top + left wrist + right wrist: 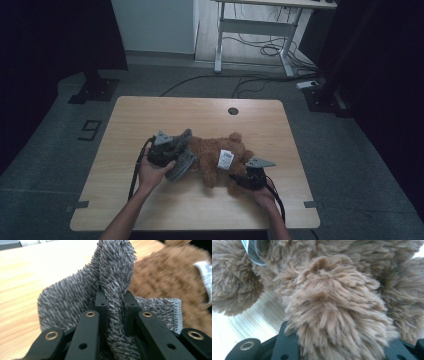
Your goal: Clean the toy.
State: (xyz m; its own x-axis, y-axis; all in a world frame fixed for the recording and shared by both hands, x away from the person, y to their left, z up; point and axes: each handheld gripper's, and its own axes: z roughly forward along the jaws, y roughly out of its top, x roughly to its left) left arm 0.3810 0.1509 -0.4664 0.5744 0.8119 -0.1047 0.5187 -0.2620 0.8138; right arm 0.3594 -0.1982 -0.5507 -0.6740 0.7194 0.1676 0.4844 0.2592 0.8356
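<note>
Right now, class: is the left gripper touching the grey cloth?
Touching. The left gripper view shows the left gripper with both black jaws pressed against a fold of the grey cloth pinched between them.

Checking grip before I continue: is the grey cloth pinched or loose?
Pinched: the left gripper has its jaws shut on a bunched fold of the grey cloth.

Table [150,120]: pale wood-grain top, smooth and matt. Grey cloth [75,302]: shaggy, rough-piled terry with a stitched hem, pinched in the matt black plastic of the left gripper [113,302], brass-coloured rivets glossy. Teddy bear [215,155]: long, fluffy brown plush, with a white, smooth fabric label [225,158].
</note>
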